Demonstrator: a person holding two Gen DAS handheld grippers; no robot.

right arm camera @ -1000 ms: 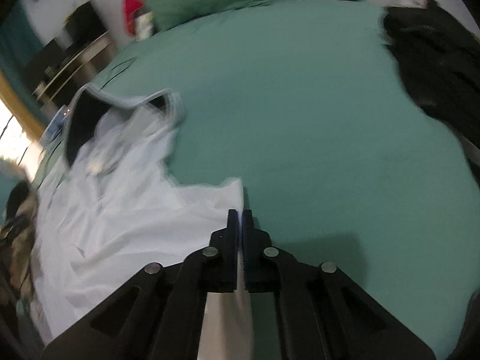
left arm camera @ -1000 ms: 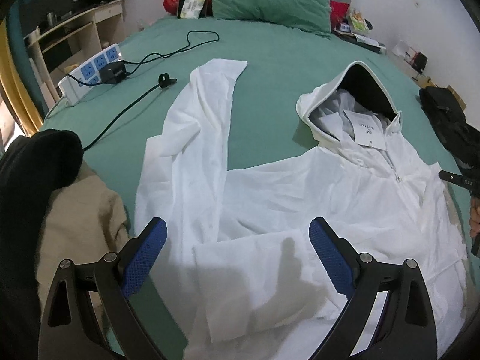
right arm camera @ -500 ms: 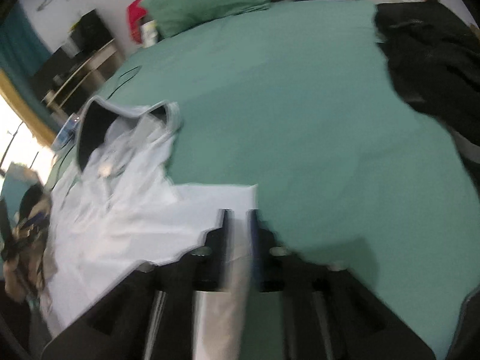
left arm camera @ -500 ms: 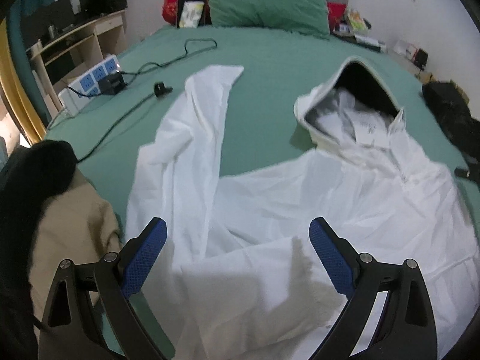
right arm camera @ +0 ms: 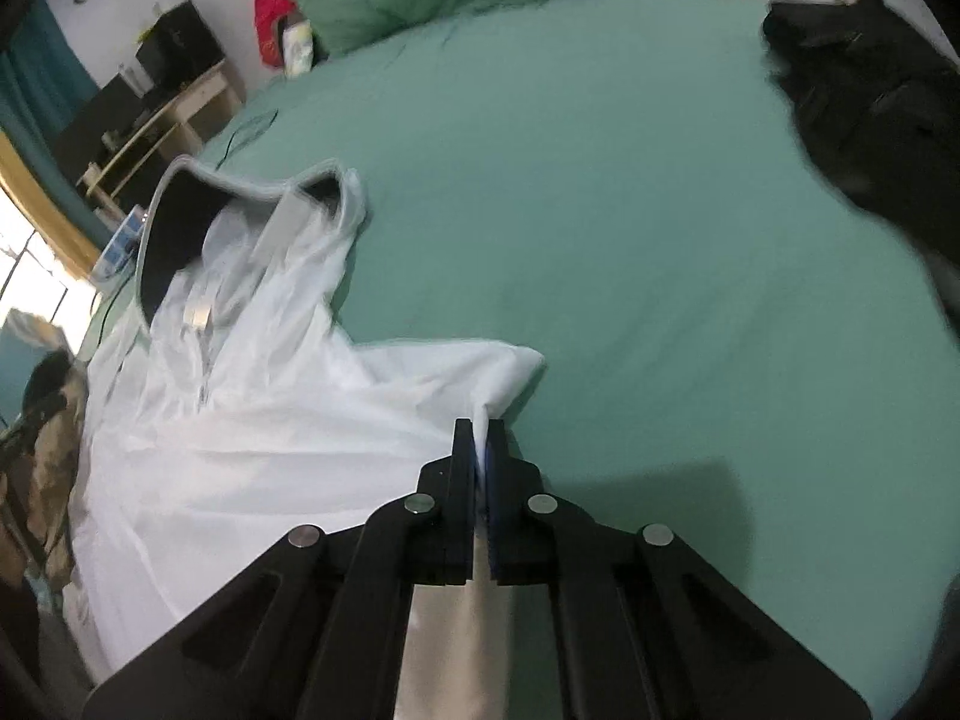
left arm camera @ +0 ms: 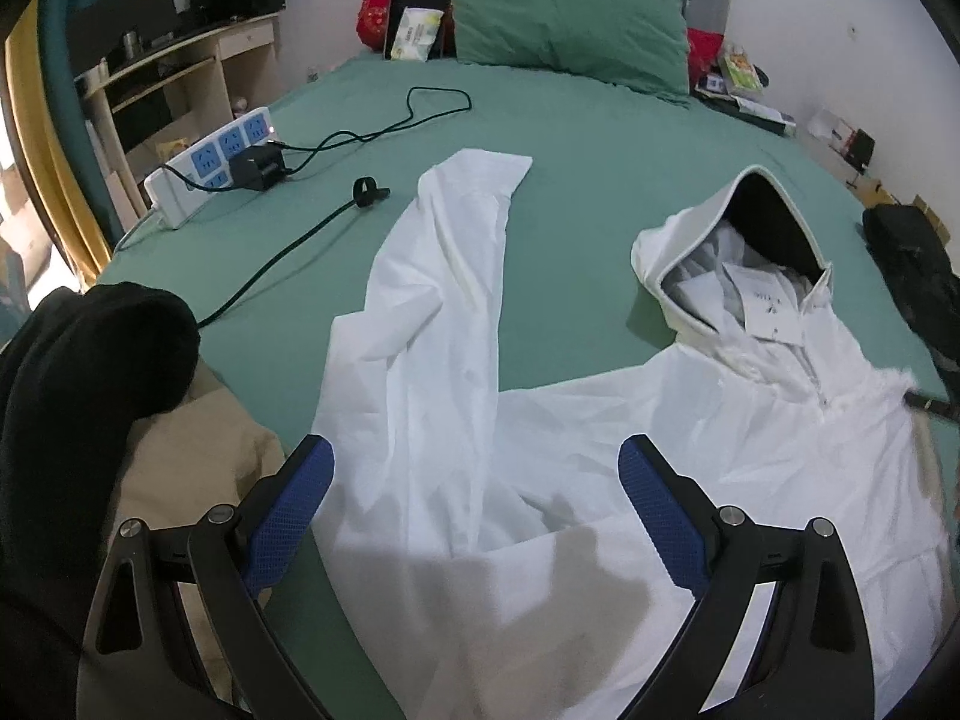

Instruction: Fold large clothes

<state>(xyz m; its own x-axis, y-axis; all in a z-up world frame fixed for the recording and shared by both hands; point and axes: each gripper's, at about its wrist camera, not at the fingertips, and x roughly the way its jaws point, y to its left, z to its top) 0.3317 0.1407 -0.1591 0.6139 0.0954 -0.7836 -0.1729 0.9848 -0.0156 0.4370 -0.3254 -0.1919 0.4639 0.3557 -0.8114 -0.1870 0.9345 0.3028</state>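
A white hooded jacket [left arm camera: 690, 456] lies front up on the green bed [left arm camera: 600, 180], hood [left arm camera: 744, 252] toward the pillows, one sleeve [left arm camera: 444, 276] stretched up the bed. My left gripper [left arm camera: 474, 504] is open and empty, hovering over the jacket's lower part. In the right wrist view the jacket [right arm camera: 240, 420] lies at the left. My right gripper [right arm camera: 479, 438] is shut on a white fold of the jacket at its right edge, held low over the sheet.
A power strip [left arm camera: 210, 174] with a black charger and cables lies at the bed's left edge. A black garment [left arm camera: 90, 372] over a tan one [left arm camera: 192, 468] sits at the near left. A black garment [right arm camera: 870, 96] lies at the right. Pillows [left arm camera: 564, 42] at the head.
My right gripper has pulled its pinched white fold outward to the right, and the jacket's right side has spread. The left gripper has stayed open and drawn back slightly.
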